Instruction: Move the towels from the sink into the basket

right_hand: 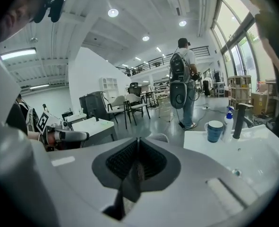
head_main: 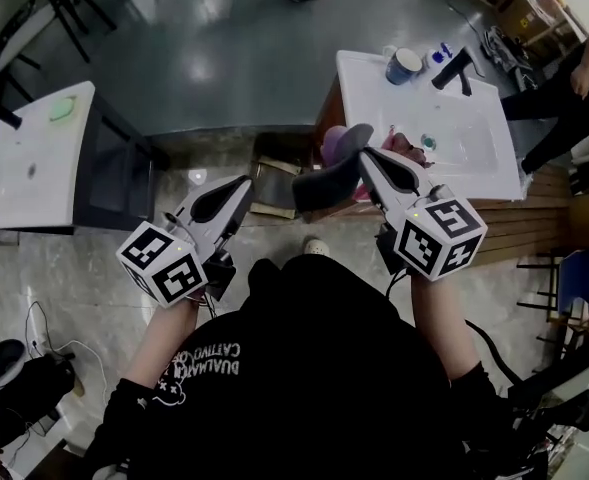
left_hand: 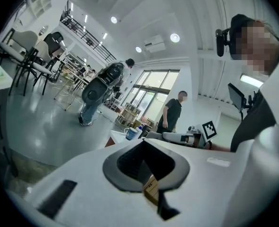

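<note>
Landmark: white sink, ahead of the person and to their right, with a mug and a dark faucet at its far edge.
Right gripper: over the sink's near-left corner, jaws pinched nearly together on a grey towel.
Left gripper: well left of the sink over bare floor, jaws together with nothing between them.
Task's thing: the grey towel is off the sink and in the air just outside its left edge.
Towel axis: it hangs as a narrow strip. The long axis runs from the pinch down and away from the sink, free end lowest. In the right gripper view it droops straight below the jaws.
Still at the sink: pink cloth at the near-left rim, partly hidden by the right gripper; likely more towels.
Basket: not made out for certain in any view.
Progress: early to middle, I judge. One towel is lifted but not yet dropped, and at least one is left to fetch.
</note>
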`<state>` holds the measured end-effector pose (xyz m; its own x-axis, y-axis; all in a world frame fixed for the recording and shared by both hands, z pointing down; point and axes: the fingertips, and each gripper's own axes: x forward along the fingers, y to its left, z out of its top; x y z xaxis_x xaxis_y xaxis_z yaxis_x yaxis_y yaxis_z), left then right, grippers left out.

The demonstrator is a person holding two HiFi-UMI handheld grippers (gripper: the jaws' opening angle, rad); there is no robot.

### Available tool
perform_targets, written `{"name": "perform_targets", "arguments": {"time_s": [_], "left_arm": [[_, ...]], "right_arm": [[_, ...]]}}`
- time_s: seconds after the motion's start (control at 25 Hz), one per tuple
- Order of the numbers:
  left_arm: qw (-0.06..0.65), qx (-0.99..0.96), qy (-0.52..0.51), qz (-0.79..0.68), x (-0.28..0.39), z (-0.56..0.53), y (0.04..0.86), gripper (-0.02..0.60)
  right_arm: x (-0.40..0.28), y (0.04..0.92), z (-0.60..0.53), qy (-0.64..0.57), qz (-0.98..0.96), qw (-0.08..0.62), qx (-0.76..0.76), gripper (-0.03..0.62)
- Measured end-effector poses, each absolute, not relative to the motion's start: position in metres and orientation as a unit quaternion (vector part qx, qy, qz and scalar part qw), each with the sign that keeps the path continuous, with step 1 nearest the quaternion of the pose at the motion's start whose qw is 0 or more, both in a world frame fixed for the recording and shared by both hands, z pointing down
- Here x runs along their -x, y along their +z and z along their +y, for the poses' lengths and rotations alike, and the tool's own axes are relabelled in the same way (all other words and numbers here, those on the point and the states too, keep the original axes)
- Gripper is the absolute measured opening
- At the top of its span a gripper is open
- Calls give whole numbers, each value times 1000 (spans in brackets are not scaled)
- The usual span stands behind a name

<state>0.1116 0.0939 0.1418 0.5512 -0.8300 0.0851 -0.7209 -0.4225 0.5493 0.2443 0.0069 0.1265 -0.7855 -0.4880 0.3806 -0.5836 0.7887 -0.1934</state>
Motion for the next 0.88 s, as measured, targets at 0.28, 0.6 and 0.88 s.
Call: {"name": "perform_targets", "arguments": {"time_s": [0.28,0.6,0.88], "left_arm": [[296,-822,-98,-477,-117,94,160,0],[320,-805,-96,-490,-128,87,182,0],[335,-783,-85,-516,-147,77,194,0]], "right_arm": [[-239,149,7,176,-935,167,-257,23],[-232,181,-2,197,-938,184,-219,23],[-240,202,-15,212,-941,196,-175,23]]}}
